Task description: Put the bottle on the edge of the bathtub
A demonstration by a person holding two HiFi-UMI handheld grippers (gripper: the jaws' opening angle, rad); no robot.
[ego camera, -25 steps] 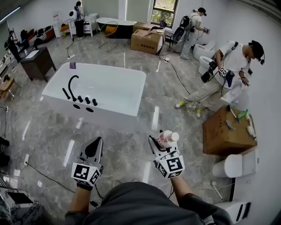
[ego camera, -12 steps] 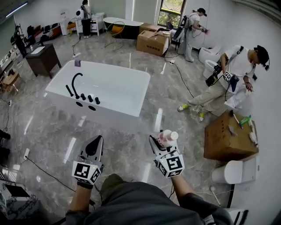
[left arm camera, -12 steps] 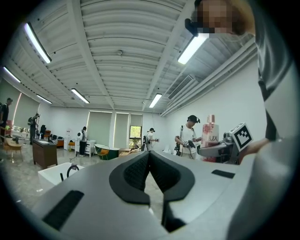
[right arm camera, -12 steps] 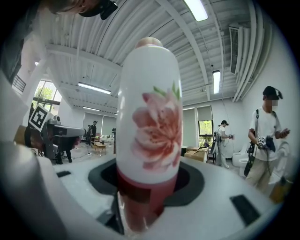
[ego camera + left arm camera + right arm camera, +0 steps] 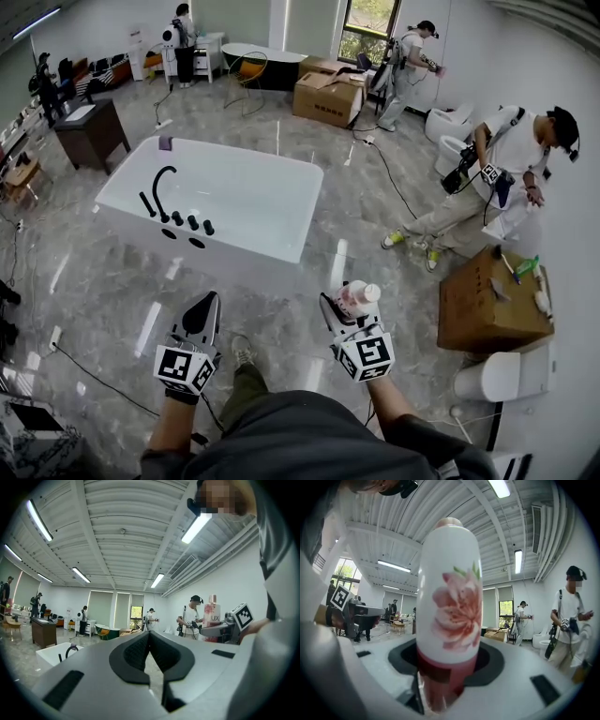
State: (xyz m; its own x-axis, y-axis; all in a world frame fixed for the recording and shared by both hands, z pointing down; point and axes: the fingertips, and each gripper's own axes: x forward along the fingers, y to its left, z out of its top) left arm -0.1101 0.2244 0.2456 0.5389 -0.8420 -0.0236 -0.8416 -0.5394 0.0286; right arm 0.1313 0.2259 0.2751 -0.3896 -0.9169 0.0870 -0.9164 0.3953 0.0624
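A white bottle (image 5: 450, 602) with a pink flower print and a pink base stands upright between the jaws of my right gripper (image 5: 349, 309), which is shut on it. The same bottle (image 5: 357, 297) shows in the head view, held above the marble floor, well to the right of the bathtub's near corner. In the left gripper view the bottle (image 5: 212, 616) appears at the right. The white bathtub (image 5: 122, 180) with a black tap (image 5: 161, 186) lies ahead to the left. My left gripper (image 5: 200, 319) is shut and holds nothing.
A cardboard box (image 5: 487, 305) with small items on top sits at the right, beside a white toilet (image 5: 502, 373). A person (image 5: 487, 178) crouches nearby, others stand farther back. More boxes (image 5: 328, 94) and a dark cabinet (image 5: 89, 131) stand beyond the tub. Cables cross the floor.
The view has crept forward and the bathtub sits slightly closer and lower in the picture. Both grippers keep their places in the frame, the bottle still gripped.
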